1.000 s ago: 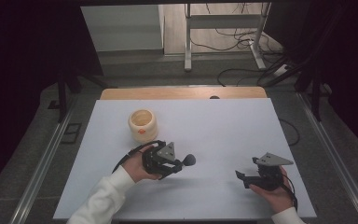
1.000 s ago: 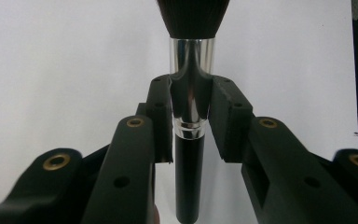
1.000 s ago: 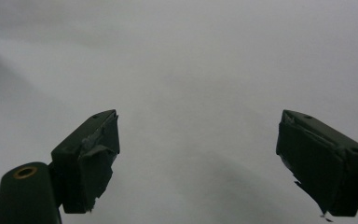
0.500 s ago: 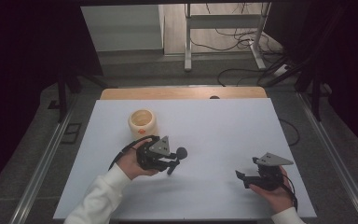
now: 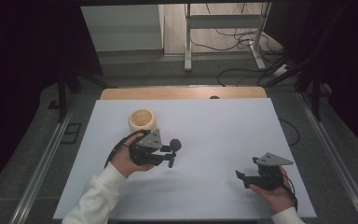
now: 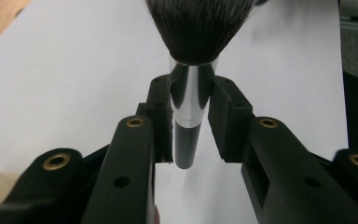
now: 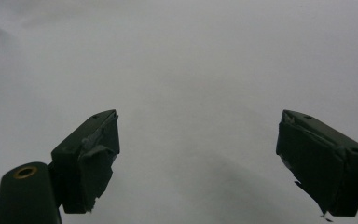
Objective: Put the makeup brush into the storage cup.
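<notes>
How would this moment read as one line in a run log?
left gripper: shut on brush | right gripper: open, nothing between | bowl: on table, beside left gripper

No text, label, brand, number or sign can be read on anything here.

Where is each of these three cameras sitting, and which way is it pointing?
High view: above the person's side, looking forward and down on the white table; forearms, both grippers.
Left gripper view: rides the left gripper, looking along jaws clamping a brush.
Right gripper view: rides the right gripper, facing bare table between open jaws.
Shared: the brush also shows from above.
</notes>
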Tool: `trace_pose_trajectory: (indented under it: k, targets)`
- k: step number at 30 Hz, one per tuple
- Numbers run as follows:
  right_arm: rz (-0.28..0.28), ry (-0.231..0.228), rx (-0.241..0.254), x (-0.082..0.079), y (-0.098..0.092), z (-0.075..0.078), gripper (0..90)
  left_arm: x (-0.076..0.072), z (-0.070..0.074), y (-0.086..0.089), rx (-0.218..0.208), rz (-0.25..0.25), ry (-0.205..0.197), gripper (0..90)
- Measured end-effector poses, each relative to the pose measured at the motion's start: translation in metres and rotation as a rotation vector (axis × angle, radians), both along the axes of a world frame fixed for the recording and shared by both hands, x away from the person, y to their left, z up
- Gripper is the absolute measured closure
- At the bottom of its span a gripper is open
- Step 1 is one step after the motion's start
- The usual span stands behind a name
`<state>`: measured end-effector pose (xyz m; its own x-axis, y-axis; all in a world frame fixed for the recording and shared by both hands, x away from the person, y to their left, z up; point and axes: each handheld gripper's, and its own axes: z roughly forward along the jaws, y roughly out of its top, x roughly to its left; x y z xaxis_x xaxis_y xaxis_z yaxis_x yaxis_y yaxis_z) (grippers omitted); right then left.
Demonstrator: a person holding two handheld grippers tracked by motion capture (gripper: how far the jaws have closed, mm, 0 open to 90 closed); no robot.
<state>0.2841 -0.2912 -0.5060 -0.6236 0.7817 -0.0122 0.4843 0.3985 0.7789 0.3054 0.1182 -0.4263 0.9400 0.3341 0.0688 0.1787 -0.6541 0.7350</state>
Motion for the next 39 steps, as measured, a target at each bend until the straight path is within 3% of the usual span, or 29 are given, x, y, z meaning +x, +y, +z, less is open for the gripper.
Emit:
trace_pose_trajectory:
  k: [10, 22, 39]
  targets:
    - [-0.001, 0.0, -0.001, 0.0, 0.0, 0.0, 14.0, 0.002, 0.003, 0.007, -0.073, 0.037, -0.001, 70.9]
    - [-0.004, 0.002, -0.003, 0.0, 0.0, 0.0, 14.1, 0.005, 0.006, 0.016, -0.111, 0.091, -0.007, 70.9]
    - [-0.005, 0.001, -0.004, 0.0, 0.0, 0.0, 14.1, 0.008, 0.012, 0.039, -0.206, 0.193, -0.023, 70.9]
